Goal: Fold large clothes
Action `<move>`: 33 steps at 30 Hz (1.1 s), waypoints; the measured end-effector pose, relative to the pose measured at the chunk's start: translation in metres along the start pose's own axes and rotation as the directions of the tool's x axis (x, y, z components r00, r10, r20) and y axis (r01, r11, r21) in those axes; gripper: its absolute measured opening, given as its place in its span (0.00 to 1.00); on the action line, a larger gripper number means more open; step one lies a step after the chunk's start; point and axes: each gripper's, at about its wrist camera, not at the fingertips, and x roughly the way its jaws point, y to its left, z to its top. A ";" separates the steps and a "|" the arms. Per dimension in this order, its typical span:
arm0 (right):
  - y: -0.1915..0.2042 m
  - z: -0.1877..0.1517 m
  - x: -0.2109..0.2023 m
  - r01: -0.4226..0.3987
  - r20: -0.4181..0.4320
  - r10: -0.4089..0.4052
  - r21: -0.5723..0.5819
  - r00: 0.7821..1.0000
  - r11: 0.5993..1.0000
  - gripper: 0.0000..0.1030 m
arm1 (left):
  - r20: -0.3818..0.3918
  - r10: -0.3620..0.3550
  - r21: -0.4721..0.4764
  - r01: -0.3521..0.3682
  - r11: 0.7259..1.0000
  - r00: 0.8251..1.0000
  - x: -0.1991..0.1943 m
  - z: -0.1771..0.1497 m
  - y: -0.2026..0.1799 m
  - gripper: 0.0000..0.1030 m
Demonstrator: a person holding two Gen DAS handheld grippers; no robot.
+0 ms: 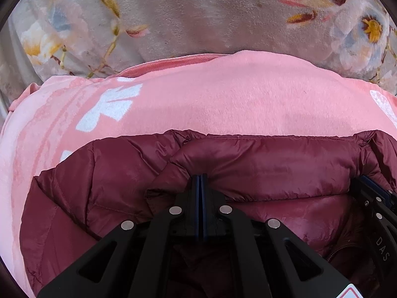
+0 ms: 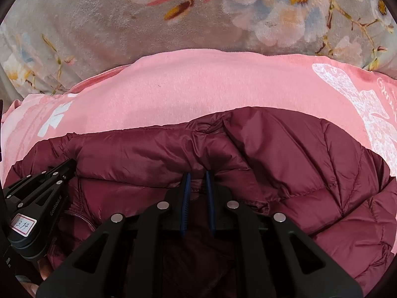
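Nearest to us, our left gripper (image 1: 201,177) has its blue pads pressed flat together, pinching a fold of the jacket (image 1: 260,166), a quilted maroon puffer. Its tips are buried in the raised roll of fabric, which puckers around them. At the right edge of that view our right gripper (image 1: 372,198) comes in beside it, close by on the same roll.

From the right wrist view, our right gripper (image 2: 198,176) has its pads a narrow way apart, with a thin ridge of the jacket (image 2: 297,154) caught between them; it is clenched on that fabric. Our left gripper (image 2: 53,173) shows at the left edge, with a white label on its body, and a bit of a hand below it.

Both grips sit along one edge of the jacket, which is bunched into a long puffy roll running across both views. Quilted panels spread out to each side, and a zipper line shows near the lower left in the right wrist view.

Beyond that, the jacket lies on a pink blanket (image 1: 223,99) printed with white shapes. Farther still lies a grey floral blanket (image 1: 186,12) with orange-centred flowers.
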 end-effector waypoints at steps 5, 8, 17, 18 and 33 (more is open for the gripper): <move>0.000 0.000 0.000 -0.001 -0.001 0.001 0.002 1.000 1.000 0.11 | 0.000 0.004 0.003 -0.004 1.000 1.000 0.000 0.000 0.000 0.02; 0.000 0.000 0.000 0.000 -0.001 0.000 0.000 1.000 1.000 0.11 | 0.001 0.012 0.009 -0.012 1.000 1.000 0.000 0.001 -0.001 0.02; -0.014 0.001 -0.005 -0.006 0.045 0.002 0.089 0.999 0.996 0.10 | 0.003 0.028 0.022 -0.028 0.999 1.000 -0.004 0.004 -0.003 0.02; -0.010 0.002 -0.002 0.007 0.031 -0.009 0.067 0.999 0.998 0.11 | 0.003 0.029 0.023 -0.029 0.999 1.000 -0.004 0.004 -0.003 0.03; -0.036 -0.007 -0.028 -0.104 -0.014 0.106 0.125 0.994 0.987 0.17 | -0.009 0.031 0.027 -0.030 0.999 0.999 -0.017 -0.003 0.005 0.10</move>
